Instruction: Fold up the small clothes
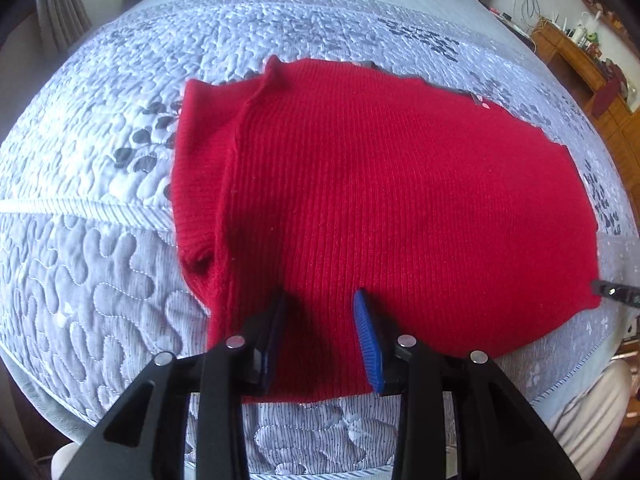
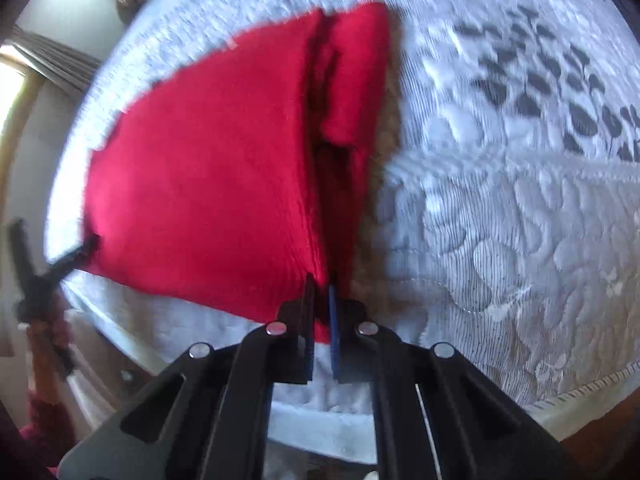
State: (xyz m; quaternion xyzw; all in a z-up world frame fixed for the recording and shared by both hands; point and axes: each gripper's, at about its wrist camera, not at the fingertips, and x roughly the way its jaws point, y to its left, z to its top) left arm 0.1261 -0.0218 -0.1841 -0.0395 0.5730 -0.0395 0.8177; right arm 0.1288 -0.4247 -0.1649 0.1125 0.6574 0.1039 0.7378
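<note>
Fingers of the right gripper (image 2: 321,284) are pinched together on the near corner of the red sweater (image 1: 380,200), the knit bunched between the pads; those of the left gripper (image 1: 320,300) stand partly apart over the sweater's near hem, the cloth lying under them and nothing gripped that I can see; the sweater is spread on the quilt (image 1: 100,280) close to the bed's near edge, one side already turned in along a lengthwise crease. My worry is the lopsided hold; with only one corner pinched, any lift or pull would drag the knit askew, open the turned-in side again and slide the whole thing toward the near edge of the bed. The right view is blurred, so I cannot tell how many layers are caught; a thin bite may slip out partway; the left pads could also snag the ribbing when they shut.
</note>
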